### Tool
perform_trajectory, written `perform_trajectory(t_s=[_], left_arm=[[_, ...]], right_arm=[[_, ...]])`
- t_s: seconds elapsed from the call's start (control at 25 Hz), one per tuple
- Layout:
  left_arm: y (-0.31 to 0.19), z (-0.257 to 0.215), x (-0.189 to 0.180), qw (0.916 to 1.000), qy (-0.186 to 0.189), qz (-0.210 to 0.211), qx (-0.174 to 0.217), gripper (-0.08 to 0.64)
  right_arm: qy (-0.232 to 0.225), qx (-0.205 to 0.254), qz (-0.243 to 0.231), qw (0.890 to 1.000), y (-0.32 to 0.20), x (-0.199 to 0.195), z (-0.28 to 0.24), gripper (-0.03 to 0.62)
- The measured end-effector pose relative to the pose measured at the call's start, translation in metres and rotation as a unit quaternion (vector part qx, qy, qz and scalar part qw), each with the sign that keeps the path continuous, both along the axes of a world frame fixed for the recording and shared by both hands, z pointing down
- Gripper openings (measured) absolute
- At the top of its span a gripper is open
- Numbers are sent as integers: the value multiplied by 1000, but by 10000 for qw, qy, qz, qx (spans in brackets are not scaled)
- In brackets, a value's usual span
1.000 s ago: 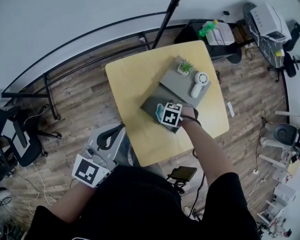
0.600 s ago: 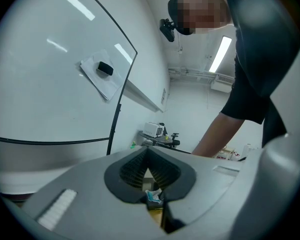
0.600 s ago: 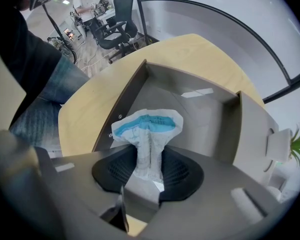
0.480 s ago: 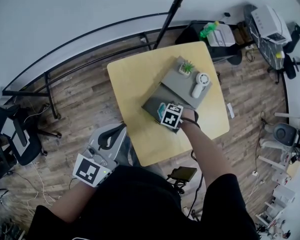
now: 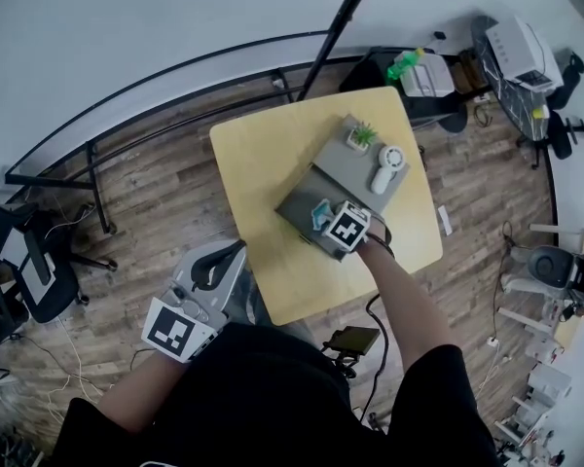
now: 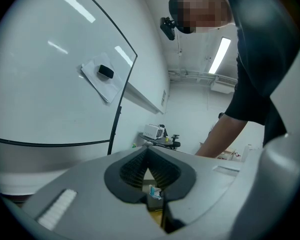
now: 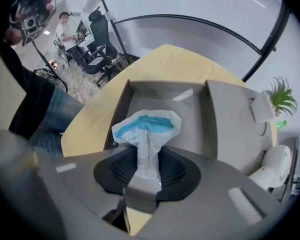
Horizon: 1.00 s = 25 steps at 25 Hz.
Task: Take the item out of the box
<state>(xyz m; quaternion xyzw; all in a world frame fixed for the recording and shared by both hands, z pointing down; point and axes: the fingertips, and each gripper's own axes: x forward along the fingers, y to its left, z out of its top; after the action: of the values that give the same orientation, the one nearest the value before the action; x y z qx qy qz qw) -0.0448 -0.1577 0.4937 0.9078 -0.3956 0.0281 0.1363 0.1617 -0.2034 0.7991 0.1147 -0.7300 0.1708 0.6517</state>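
Note:
An open grey box (image 5: 297, 205) sits on the yellow table (image 5: 258, 159). My right gripper (image 5: 331, 218) hovers over it, its jaws closing on a white and blue soft packet (image 7: 148, 126). The pads (image 7: 121, 169) squeeze the packet's lower part, and its top fans out above the box floor (image 7: 190, 119). In the head view the packet (image 5: 321, 211) shows as a blue patch beside the marker cube. My left gripper (image 5: 214, 266) hangs off the table by my left side. In the left gripper view its pads (image 6: 132, 166) meet at the tips with nothing between them.
The box's flat lid (image 5: 350, 173) lies open behind it, carrying a small potted plant (image 5: 362, 132) and a white hand fan (image 5: 386, 163). Office chairs (image 5: 34, 270), a black rail and a side table with a printer (image 5: 524, 42) surround the table on the wood floor.
My right gripper has shifted a little to the right and toward me over the box, and more of the blue packet shows beside it. The left gripper has stayed put.

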Motion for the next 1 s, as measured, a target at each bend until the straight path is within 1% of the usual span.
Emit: perform_trajectory(t_s=[0.08, 0.16, 0.32, 0.44, 0.52, 0.6, 0.72, 0.8, 0.88, 1.0], left_arm=[[2, 0, 2, 10000, -2, 22, -80, 0], [2, 0, 4, 9998, -6, 53, -179, 0], [-4, -10, 12, 9998, 58, 161, -34, 0], [-8, -20, 20, 9996, 116, 229, 115, 0], [-10, -28, 25, 9992, 141, 269, 260, 0], [-10, -32, 30, 9992, 120, 330, 196, 0], [-13, -41, 37, 9987, 142, 420, 249, 0], [-16, -48, 43, 9981, 167, 487, 350, 0], [-18, -55, 50, 9972, 190, 564, 444, 0], [-21, -66, 59, 9959, 193, 681, 557, 0]], right_arm=[[-100, 187, 65, 9998, -6, 0, -11, 115], [-274, 230, 158, 9992, -5, -1, -23, 115], [-668, 527, 355, 9957, -14, -7, -63, 115], [-1099, 798, 576, 9891, -20, -13, -102, 115], [-1303, 1087, 659, 9833, -24, -13, -132, 115], [-1495, 1444, 696, 9757, -27, -14, -165, 115], [-1827, 2034, 759, 9589, -31, -17, -218, 115], [-2060, 2435, 829, 9441, -32, -19, -255, 115], [-2320, 2849, 944, 9253, -30, -20, -292, 115], [-2720, 3508, 1166, 8884, -24, -17, -344, 115]])
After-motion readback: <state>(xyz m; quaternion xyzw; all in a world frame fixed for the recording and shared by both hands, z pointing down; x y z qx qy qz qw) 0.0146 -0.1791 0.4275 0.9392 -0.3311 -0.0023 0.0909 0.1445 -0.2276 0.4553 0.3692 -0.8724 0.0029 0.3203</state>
